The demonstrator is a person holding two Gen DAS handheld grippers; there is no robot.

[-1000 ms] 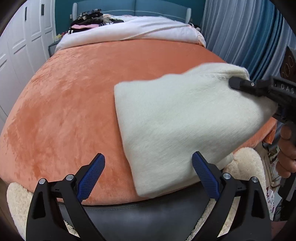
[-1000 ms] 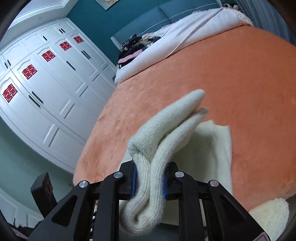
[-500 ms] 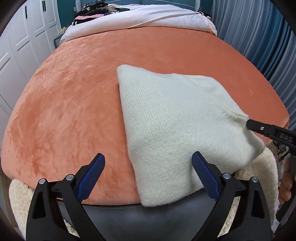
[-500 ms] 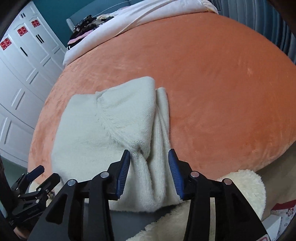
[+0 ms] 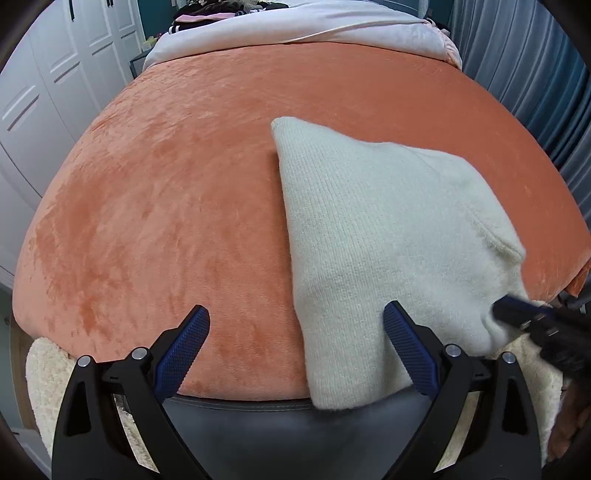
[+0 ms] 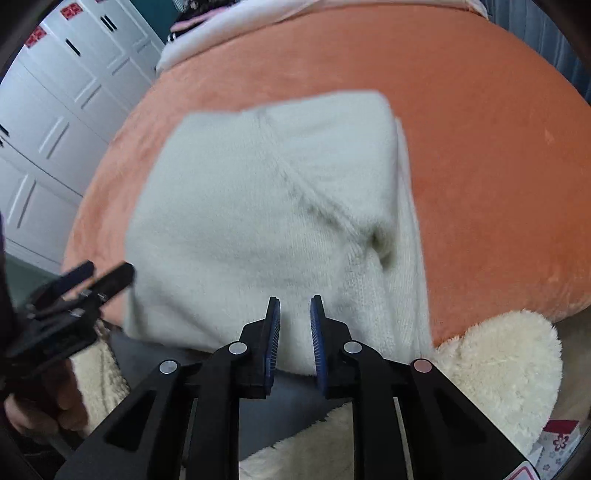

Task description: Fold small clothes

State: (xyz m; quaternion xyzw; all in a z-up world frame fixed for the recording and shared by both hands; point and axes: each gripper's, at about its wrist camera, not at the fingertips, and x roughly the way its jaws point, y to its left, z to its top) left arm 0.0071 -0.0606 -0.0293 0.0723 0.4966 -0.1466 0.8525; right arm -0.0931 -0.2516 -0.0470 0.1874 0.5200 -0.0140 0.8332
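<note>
A cream knitted garment [image 5: 380,236] lies folded on the orange bedspread [image 5: 166,206], its near edge hanging over the bed's front. In the right wrist view the garment [image 6: 258,214] shows a diagonal fold line and a narrow strip along its right side. My left gripper [image 5: 295,347] is open wide above the bed's front edge, its right finger over the garment's near left corner. My right gripper [image 6: 295,310] hovers over the garment's near edge with its jaws closing to a narrow gap and no cloth pinched between them. It also shows blurred as the right gripper [image 5: 517,317] at the garment's near right corner.
A fluffy cream rug [image 6: 498,369] lies on the floor below the bed's dark front rail [image 5: 258,417]. A white quilt [image 5: 295,26] and dark clothes lie at the bed's far end. White wardrobe doors [image 6: 55,122] stand left, blue curtains [image 5: 535,55] right.
The right gripper carried the held fold down onto the bed, let it go, and its jaws have narrowed again. The garment now lies flat. The left gripper dipped slightly, still open.
</note>
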